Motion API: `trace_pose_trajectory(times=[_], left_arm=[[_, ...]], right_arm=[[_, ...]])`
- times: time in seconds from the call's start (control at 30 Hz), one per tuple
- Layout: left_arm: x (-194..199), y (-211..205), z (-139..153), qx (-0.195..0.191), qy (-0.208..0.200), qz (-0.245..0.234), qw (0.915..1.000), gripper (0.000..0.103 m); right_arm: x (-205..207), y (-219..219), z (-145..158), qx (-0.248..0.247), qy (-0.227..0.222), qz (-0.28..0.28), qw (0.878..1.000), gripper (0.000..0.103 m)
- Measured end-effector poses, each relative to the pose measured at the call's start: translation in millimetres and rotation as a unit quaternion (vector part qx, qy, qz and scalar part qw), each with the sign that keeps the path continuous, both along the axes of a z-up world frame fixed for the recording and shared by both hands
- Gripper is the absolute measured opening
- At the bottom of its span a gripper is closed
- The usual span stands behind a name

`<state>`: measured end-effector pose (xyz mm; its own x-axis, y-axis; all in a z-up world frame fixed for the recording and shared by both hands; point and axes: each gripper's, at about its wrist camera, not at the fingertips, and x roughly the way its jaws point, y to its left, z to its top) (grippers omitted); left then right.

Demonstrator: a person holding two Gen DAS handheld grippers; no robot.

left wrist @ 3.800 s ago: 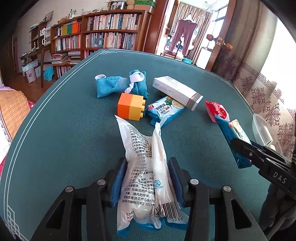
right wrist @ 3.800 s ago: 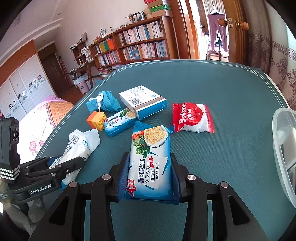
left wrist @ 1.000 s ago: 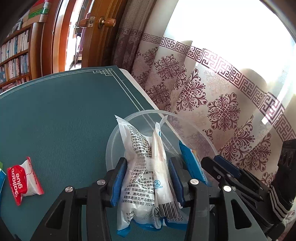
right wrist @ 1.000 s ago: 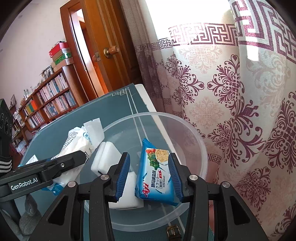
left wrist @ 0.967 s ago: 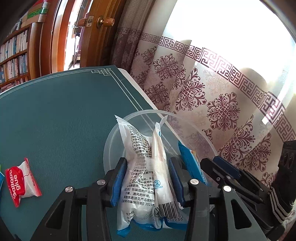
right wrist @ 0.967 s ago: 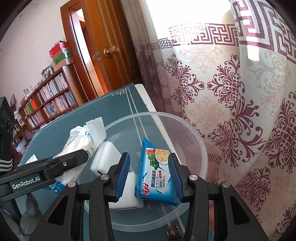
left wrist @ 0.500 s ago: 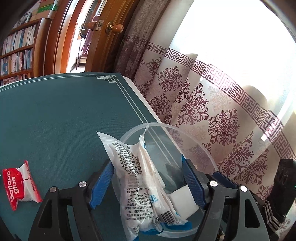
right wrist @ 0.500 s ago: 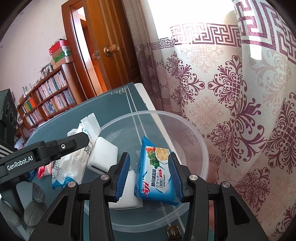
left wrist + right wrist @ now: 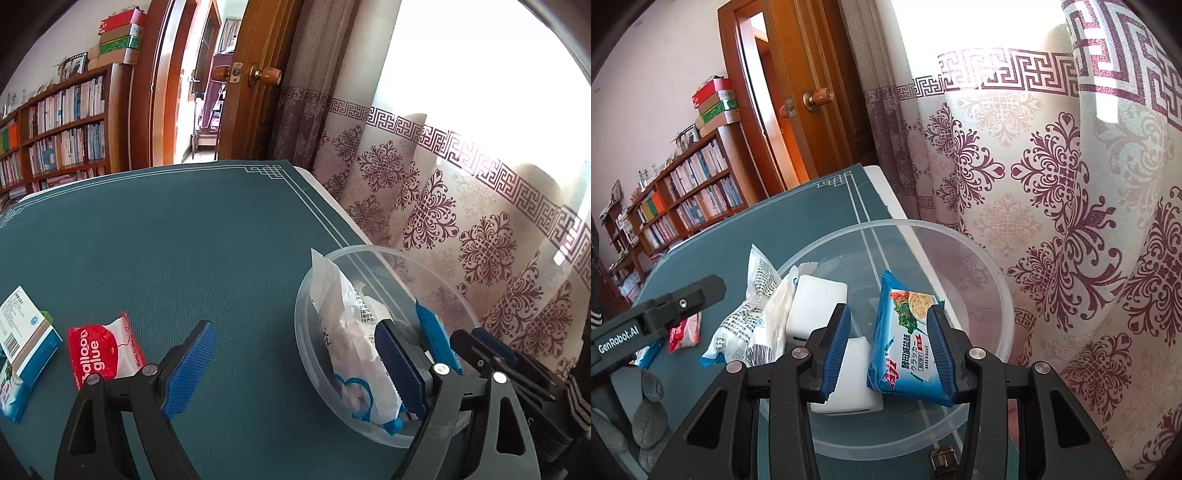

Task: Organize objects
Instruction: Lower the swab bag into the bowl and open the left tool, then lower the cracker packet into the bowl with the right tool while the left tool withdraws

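Drop-off step: white bag is left leaning in the bowl w/ L gripper jaws just opened wide & empty, while biscuit pack is clamped by R gripper over bowl; release judged next.
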<state>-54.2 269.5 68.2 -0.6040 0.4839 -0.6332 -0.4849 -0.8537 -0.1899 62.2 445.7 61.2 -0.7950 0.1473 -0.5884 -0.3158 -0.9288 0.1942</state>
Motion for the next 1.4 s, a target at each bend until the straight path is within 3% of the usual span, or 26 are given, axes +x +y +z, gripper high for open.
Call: trace_pose_trajectory(times=[0.43,0.77,0.97,1.07,1.3,1.4], left_arm=[[1,18,-10,-0.043,0.059,0.011,0.9973,0.094],[11,-1,0,-0.008,-0.004,0.003,1.0000,0.096],[33,-5,3,-0.005,-0.007,-0.021,0.9998,0.100],[36,2,-3,-0.024,-0.003,-0.033,0.9992,0.101],[20,7,-12,-0.038,0.003,-0.016,0.9992,0.103],[9,6,-20,-0.028,-0.026,-0.014,0.9992,0.103]], right_arm=[[0,-2,0,0.001,0.000,0.002,1.000,0.045],[1,-3,2,0.001,0.005,0.002,1.000,0.045],[2,-4,2,0.001,0.006,0.002,1.000,0.045],[3,-4,4,0.000,0.007,0.000,1.000,0.045],[4,-4,7,0.001,0.010,-0.001,1.000,0.045],[4,-4,6,0.001,0.009,0.000,1.000,0.045]])
